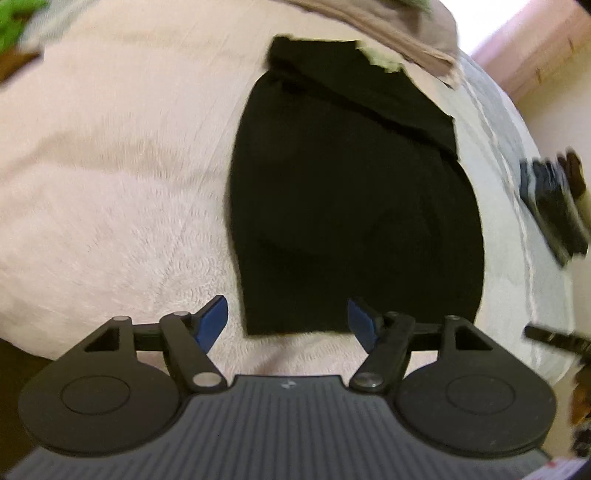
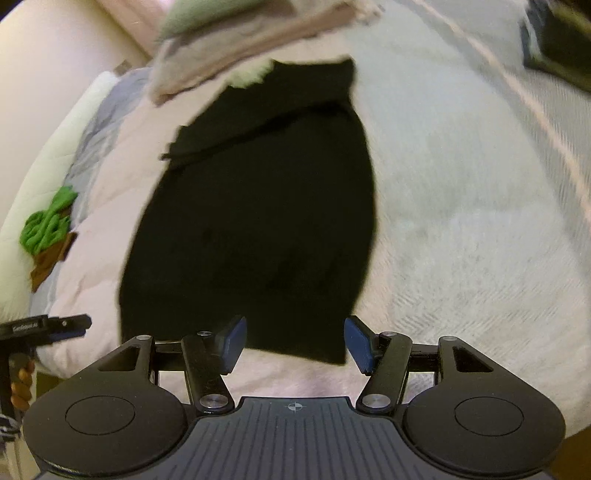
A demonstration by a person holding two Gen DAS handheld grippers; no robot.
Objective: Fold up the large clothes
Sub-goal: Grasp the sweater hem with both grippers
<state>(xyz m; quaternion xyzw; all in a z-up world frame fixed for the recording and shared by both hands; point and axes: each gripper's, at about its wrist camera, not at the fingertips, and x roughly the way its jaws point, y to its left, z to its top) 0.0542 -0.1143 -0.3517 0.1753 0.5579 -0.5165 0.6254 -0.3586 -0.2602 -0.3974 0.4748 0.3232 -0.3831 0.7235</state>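
Observation:
A black garment [image 1: 351, 206] lies flat on the pale pink blanket [image 1: 110, 166], folded into a long narrow shape with a flap laid across its far end. In the right wrist view the same black garment [image 2: 255, 221] runs away from me. My left gripper [image 1: 288, 321] is open just above the garment's near left corner, with nothing between its blue pads [image 1: 212, 321]. My right gripper [image 2: 295, 343] is open over the near edge, its blue pads [image 2: 358, 343] astride the near right corner. The left gripper's tip [image 2: 55, 326] shows at the left edge there.
A beige folded cloth [image 1: 388, 26] lies past the garment's far end. A light grey blanket [image 2: 461, 184] covers the bed's right side. A green and brown soft item [image 2: 48, 229] sits at the left. A dark stack [image 1: 554, 206] rests at the right. A hand [image 2: 20, 384] holds the left gripper.

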